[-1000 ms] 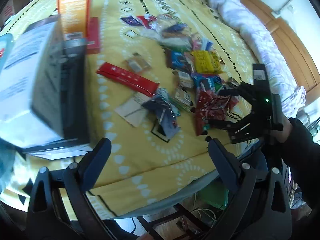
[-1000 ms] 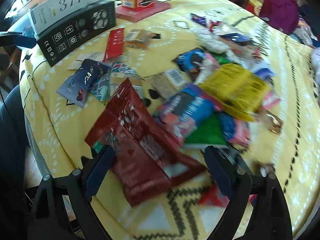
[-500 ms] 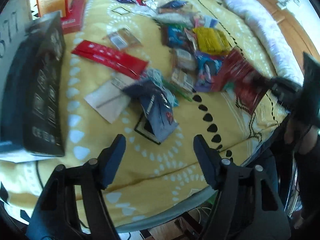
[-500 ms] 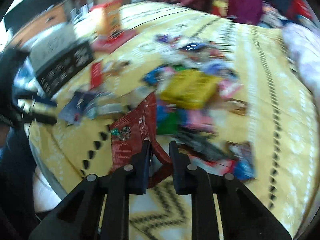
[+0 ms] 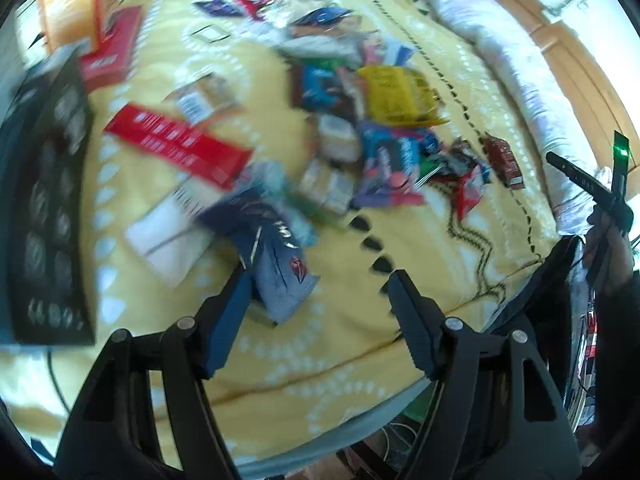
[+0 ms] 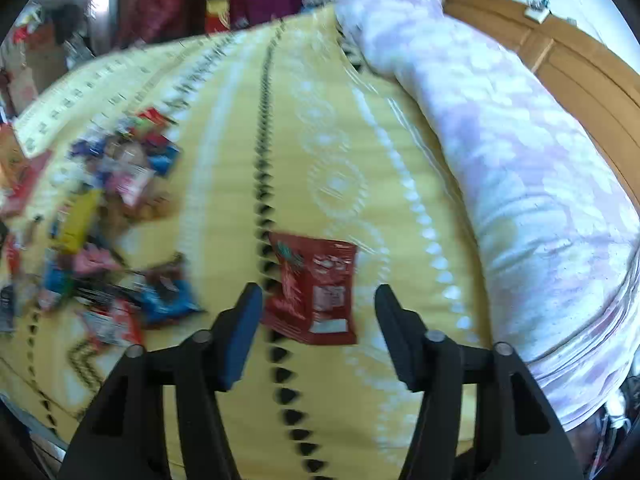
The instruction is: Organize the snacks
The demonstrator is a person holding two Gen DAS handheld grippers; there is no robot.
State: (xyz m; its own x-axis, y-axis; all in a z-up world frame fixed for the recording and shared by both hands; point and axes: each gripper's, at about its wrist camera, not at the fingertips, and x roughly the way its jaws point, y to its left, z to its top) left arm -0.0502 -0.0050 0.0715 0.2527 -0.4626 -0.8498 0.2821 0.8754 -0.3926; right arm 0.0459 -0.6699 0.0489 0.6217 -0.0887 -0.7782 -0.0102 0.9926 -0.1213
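Right wrist view: the right gripper [image 6: 318,326] stands released, its two black fingers spread wide with nothing between the pads. A dark red foil snack pouch with a white label panel [image 6: 316,288] lies flat on the yellow patterned bedspread [image 6: 344,120], just ahead of the gap between the fingers and slightly nearer the left finger; it is apart from both fingers. Far to the left of this gripper lies the blurred heap of mixed snack packets [image 6: 104,208]. To the right, a long white-and-lilac rolled quilt [image 6: 500,152] runs along the wooden headboard [image 6: 580,64].

Left wrist view: the left gripper [image 5: 320,308] is likewise released and holds nothing. A grey-blue foil sachet [image 5: 280,276] lies just ahead of its left finger, whose tip overlaps the sachet's edge in the picture; contact cannot be told. Further ahead is the heap of snack packets, including a yellow crinkled bag [image 5: 396,96]. Ahead and to the left lie a long flat red carton [image 5: 180,146] and a black box printed with rows of symbols [image 5: 52,208]. The dark red pouch [image 5: 502,160] lies beyond the heap's right edge, ahead and right of the gripper. The frame is motion-blurred.
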